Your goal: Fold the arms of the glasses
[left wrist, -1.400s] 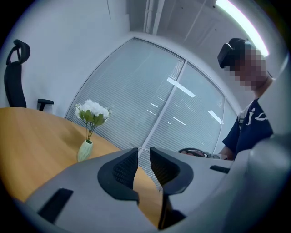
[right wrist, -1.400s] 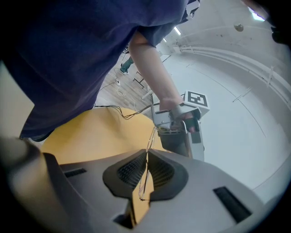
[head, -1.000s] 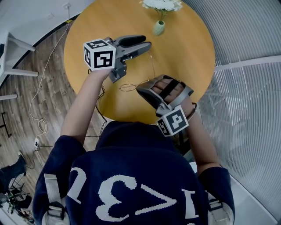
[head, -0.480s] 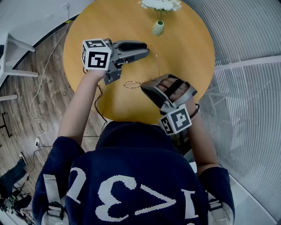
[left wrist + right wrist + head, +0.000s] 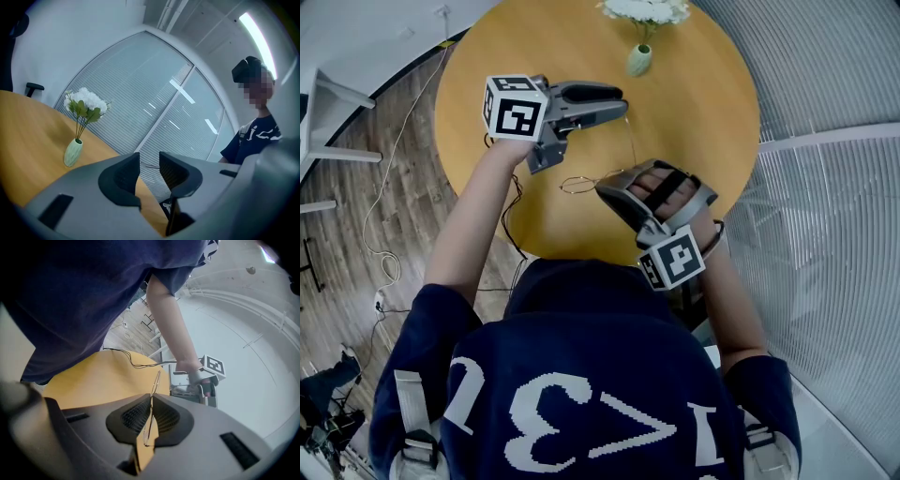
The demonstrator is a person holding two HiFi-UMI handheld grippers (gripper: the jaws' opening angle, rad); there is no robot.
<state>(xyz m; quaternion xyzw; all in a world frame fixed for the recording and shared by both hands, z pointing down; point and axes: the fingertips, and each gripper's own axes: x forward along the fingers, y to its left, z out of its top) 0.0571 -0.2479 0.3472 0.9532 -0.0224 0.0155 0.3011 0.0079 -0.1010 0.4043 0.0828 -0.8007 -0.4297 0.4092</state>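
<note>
1. Nearest me, my right claw (image 5: pixel 150 401) is pinched tight on the thin wire front of the glasses (image 5: pixel 576 186), holding them over the near side of the table (image 5: pixel 703 112). That grip is my anchor for the fold, so it should not slacken.
2. One arm (image 5: pixel 629 141) of the glasses sticks straight out away from me, toward my left claw (image 5: pixel 622 101).
3. The left claw stands wide and its jaws have just been opening. A fine wire lies between the pads without being squeezed; it is hard to see, but I take it for the arm's tip.
4. To fold well, I'd nudge the arm sideways with one pad rather than clamp it. I'd swing it gently about its hinge toward the lenses, since the wire looks easy to bend.
5. Farthest off, the vase (image 5: pixel 638 59) of flowers stands well apart from the work.
</note>
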